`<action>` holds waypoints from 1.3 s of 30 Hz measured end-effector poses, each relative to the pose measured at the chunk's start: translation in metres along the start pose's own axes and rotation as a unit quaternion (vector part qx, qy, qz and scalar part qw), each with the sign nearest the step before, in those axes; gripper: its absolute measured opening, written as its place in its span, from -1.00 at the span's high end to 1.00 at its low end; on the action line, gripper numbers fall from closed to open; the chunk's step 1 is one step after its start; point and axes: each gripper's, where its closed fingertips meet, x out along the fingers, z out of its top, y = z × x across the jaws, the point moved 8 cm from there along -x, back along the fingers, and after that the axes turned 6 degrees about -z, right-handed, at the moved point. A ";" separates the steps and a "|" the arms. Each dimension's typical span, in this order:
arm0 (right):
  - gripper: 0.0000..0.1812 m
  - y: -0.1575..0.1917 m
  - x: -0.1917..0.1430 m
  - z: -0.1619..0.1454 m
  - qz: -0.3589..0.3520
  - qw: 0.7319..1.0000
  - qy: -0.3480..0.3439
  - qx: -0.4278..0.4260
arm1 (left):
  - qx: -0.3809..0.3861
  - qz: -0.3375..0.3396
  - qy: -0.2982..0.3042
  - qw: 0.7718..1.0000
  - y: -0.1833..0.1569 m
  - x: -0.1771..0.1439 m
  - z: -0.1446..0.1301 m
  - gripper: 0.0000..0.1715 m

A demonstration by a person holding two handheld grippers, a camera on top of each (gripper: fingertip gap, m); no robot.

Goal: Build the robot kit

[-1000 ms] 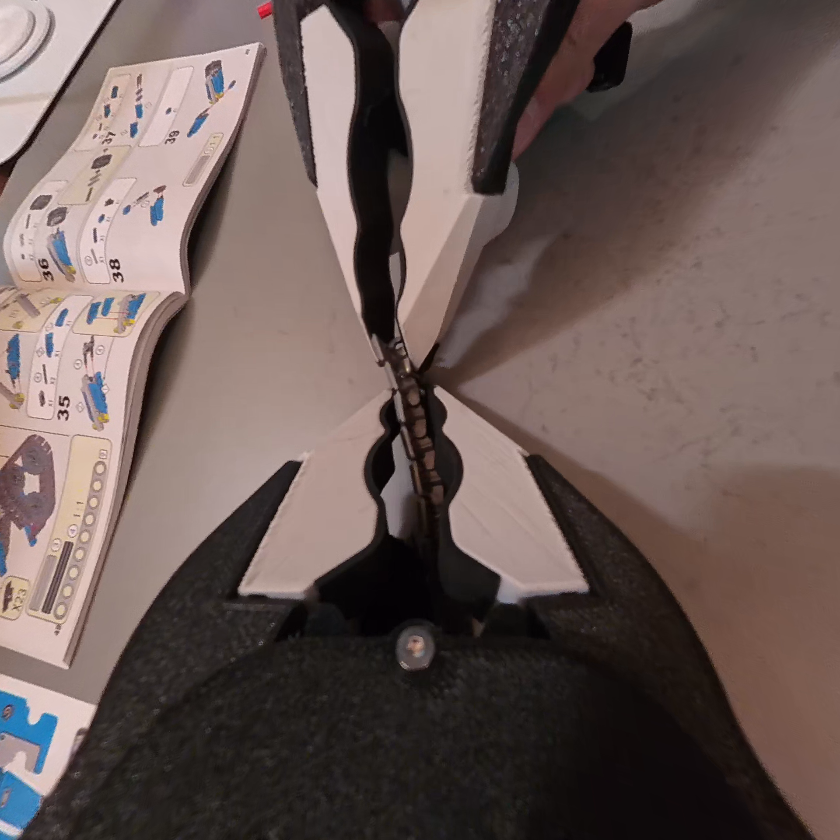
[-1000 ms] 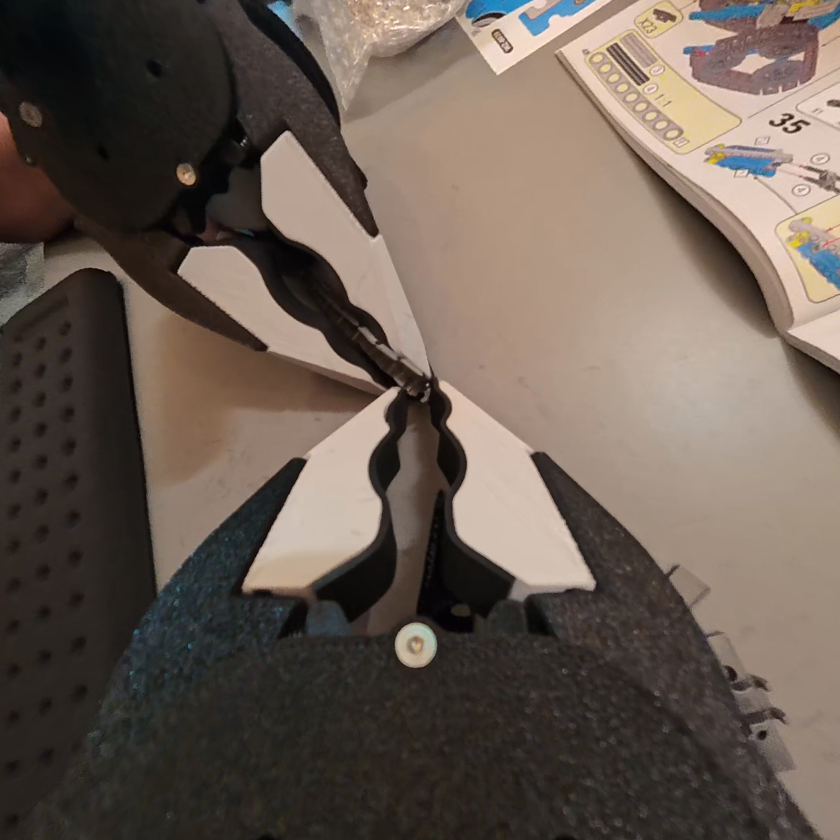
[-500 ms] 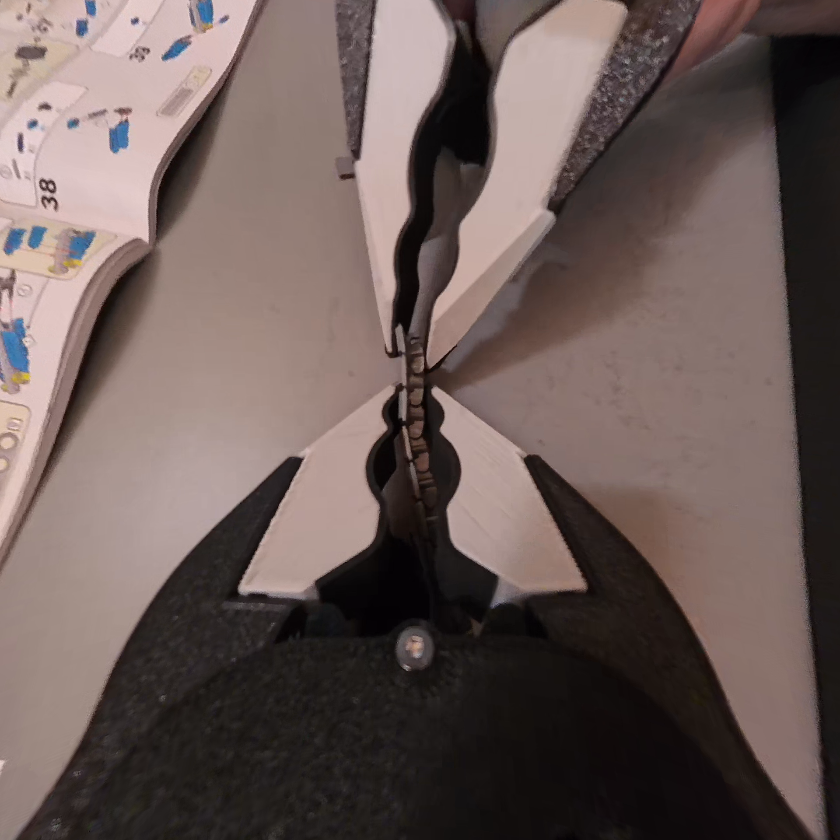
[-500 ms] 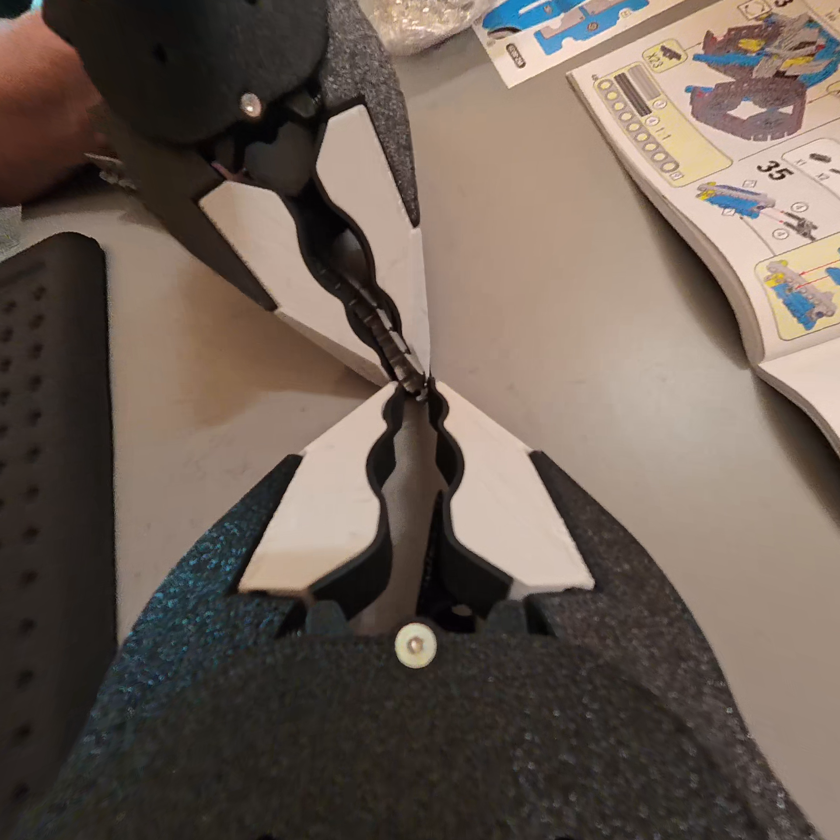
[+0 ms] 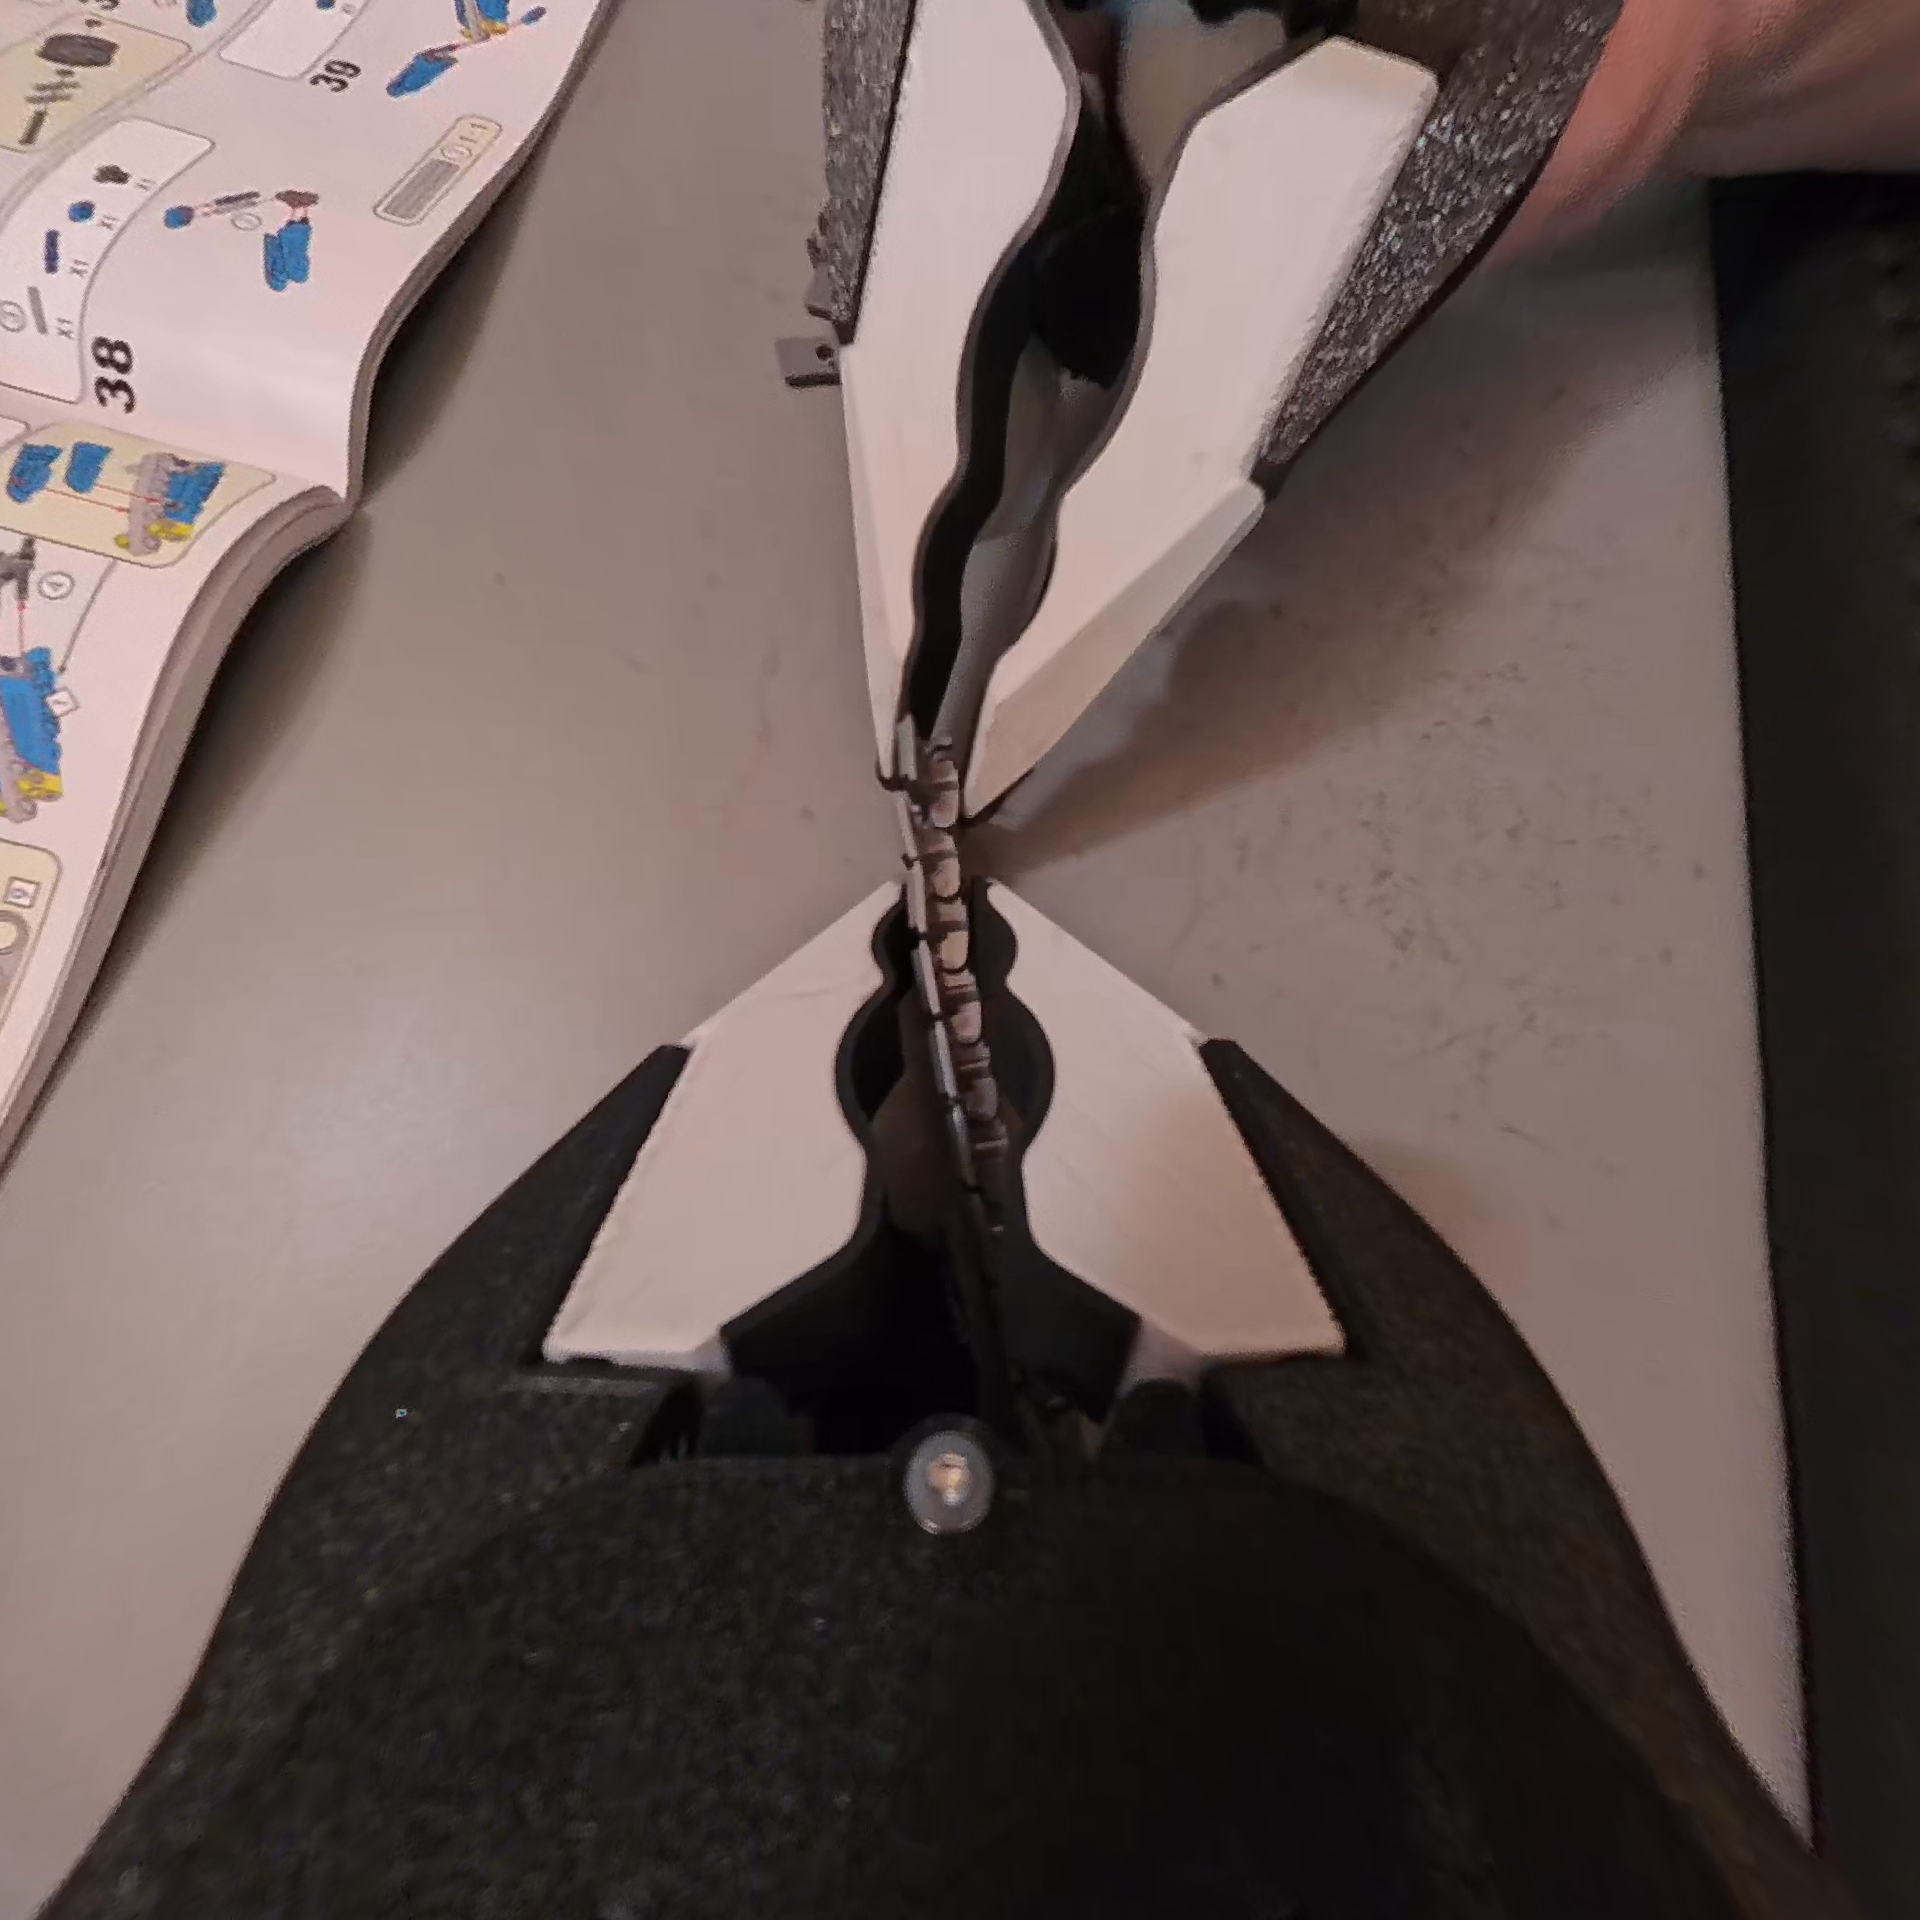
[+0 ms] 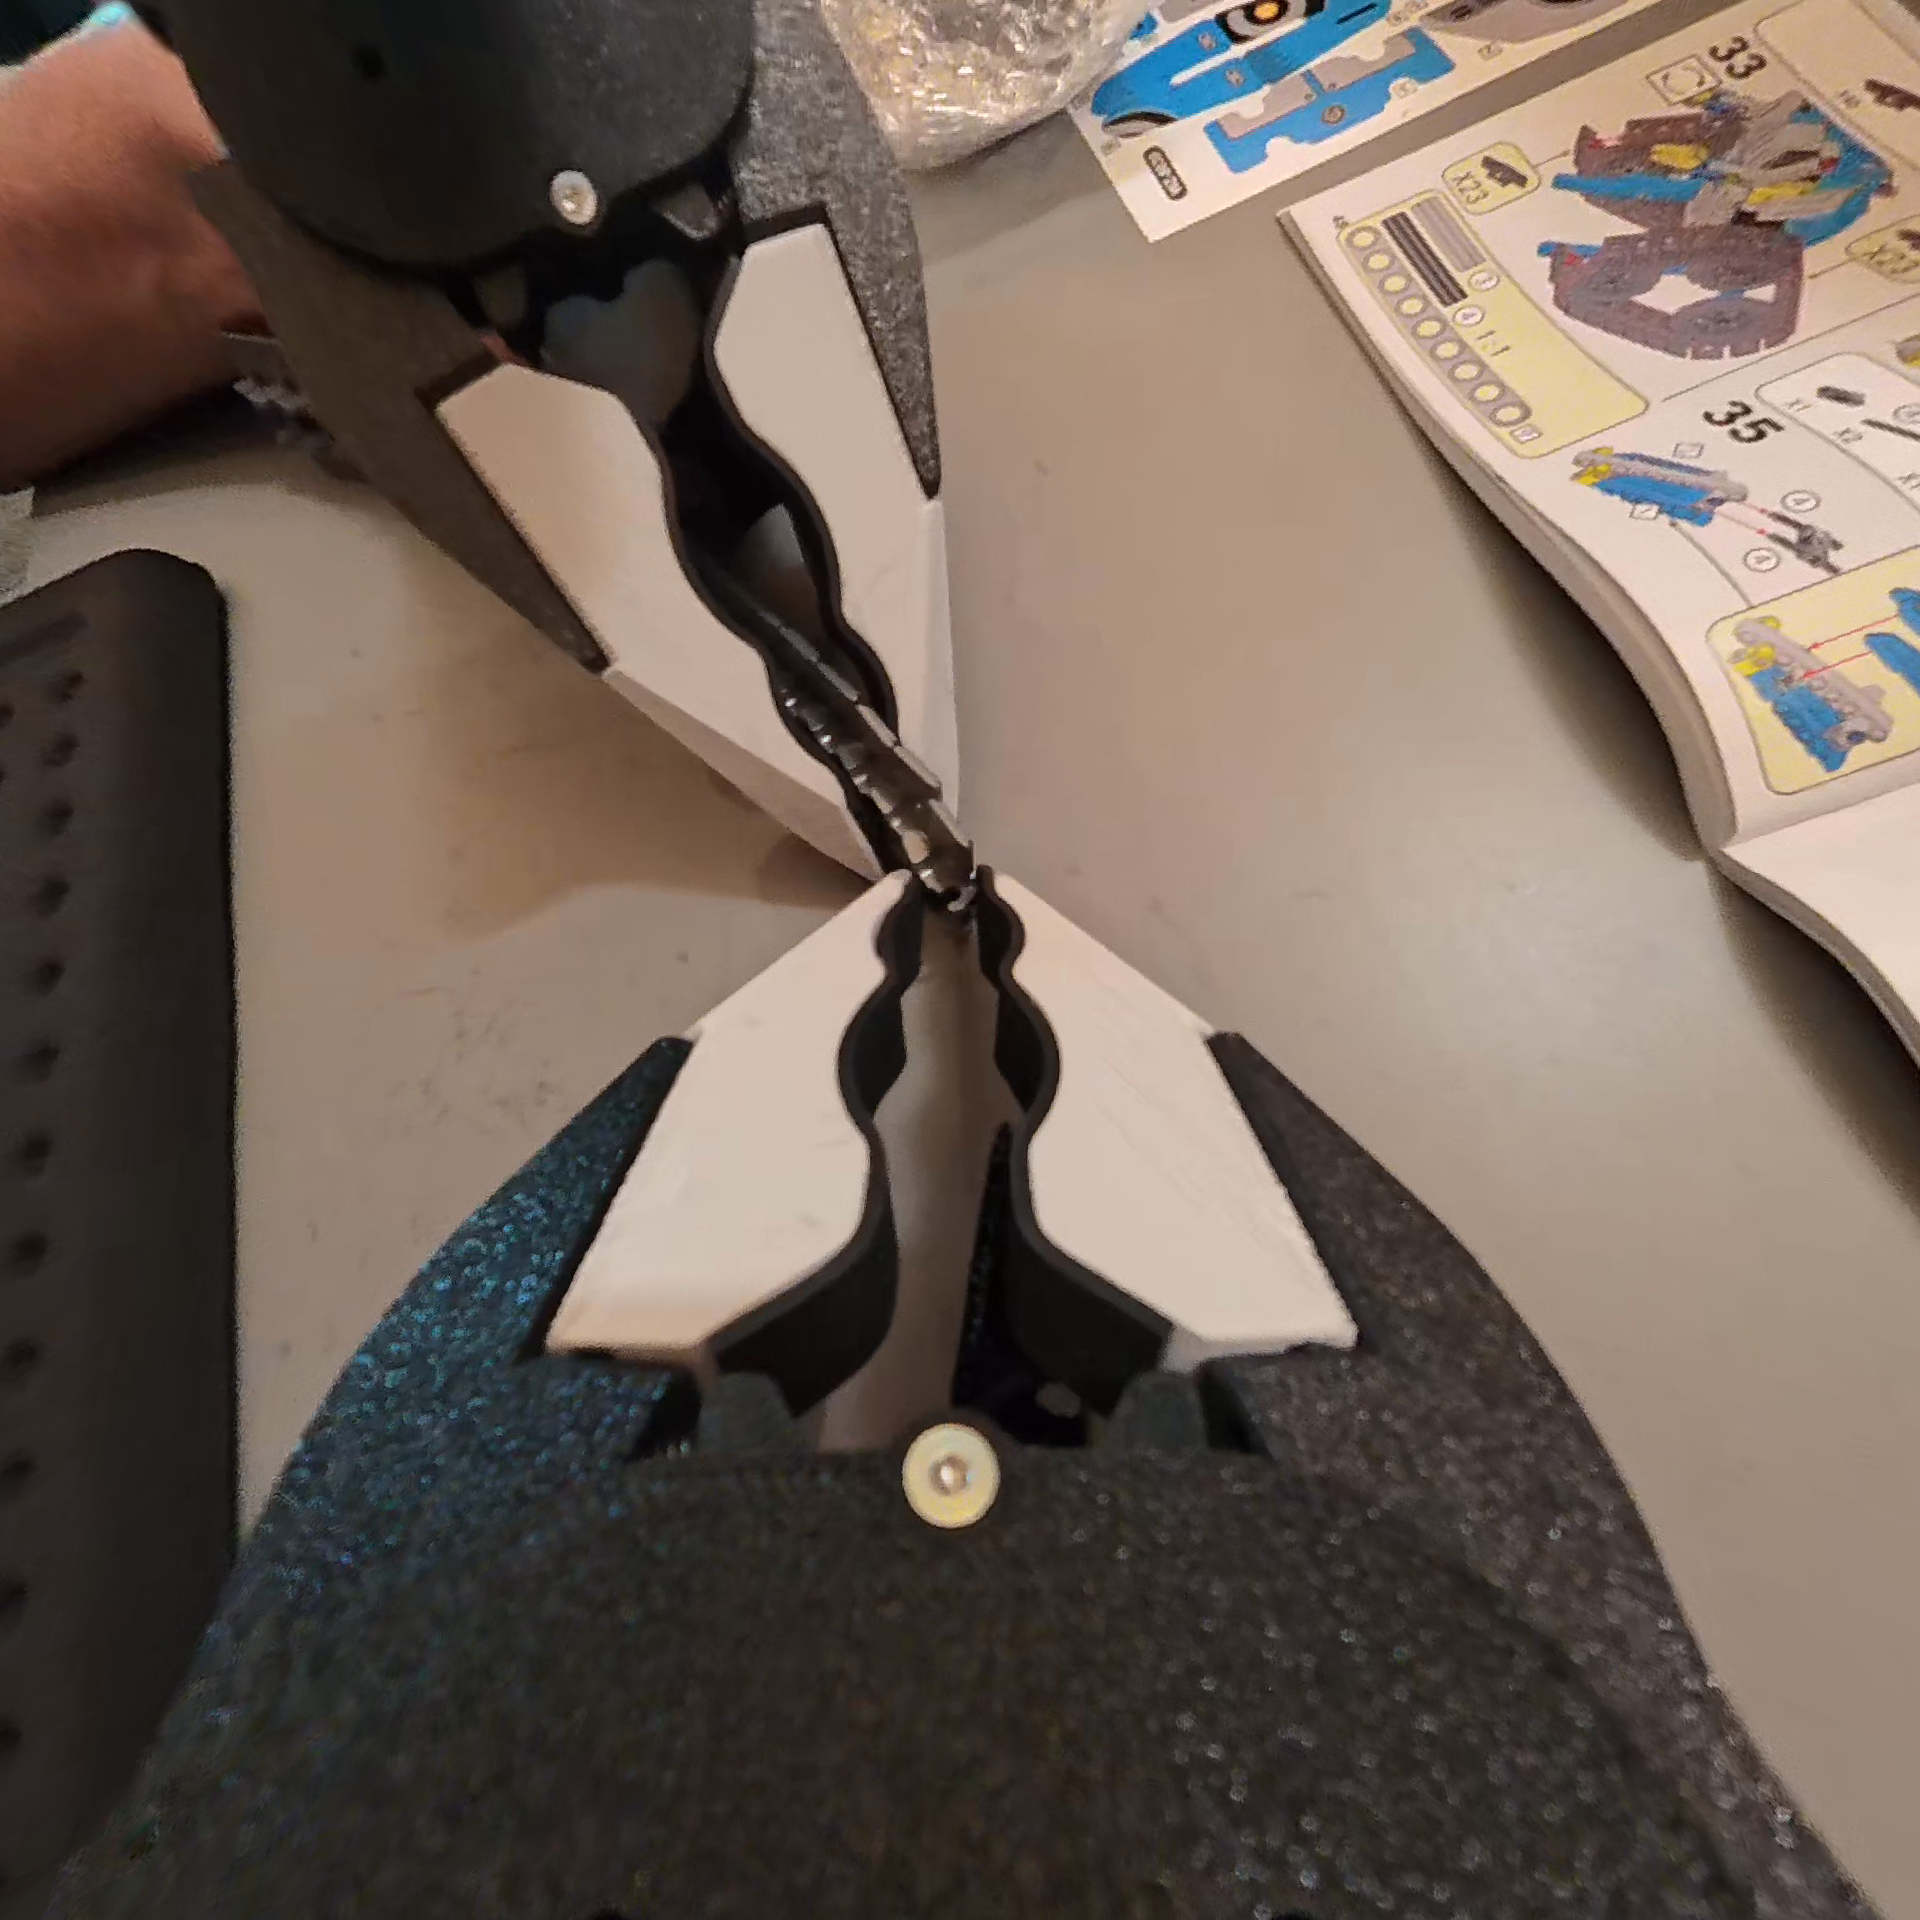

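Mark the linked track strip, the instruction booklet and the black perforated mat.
linked track strip (image 5: 951,935), left wrist view, links between the tips
instruction booklet (image 6: 1621,436), right wrist view, open page
black perforated mat (image 6: 94,1039), right wrist view, top surface

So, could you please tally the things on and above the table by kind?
Tongs: 2 (left tongs, right tongs)
Link chain: 1
Instruction booklet: 1
Loose printed sheet: 1
Clear plastic bag: 1
Black perforated mat: 1
Total: 7

Lighting: warm, moderate, indoor, from above. Soft shadows fall on the counter (image 5: 1455,935) beneath each tool. Wide-angle distortion bends lines at the frame edges. Slight motion blur softens the booklet (image 6: 1662,468) and the near black housing; no strong glare.
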 end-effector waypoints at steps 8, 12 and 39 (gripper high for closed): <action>0.91 0.017 0.003 0.009 -0.170 0.984 0.041 -0.021 | -0.030 0.034 -0.009 0.999 0.003 0.001 0.003 0.90; 0.91 0.019 0.004 0.010 -0.194 0.980 0.040 -0.023 | -0.032 0.045 -0.011 0.998 0.002 0.002 0.004 0.89; 0.89 -0.007 -0.001 -0.004 -0.010 1.000 -0.017 0.016 | -0.047 -0.004 -0.010 0.999 0.005 0.004 0.003 0.92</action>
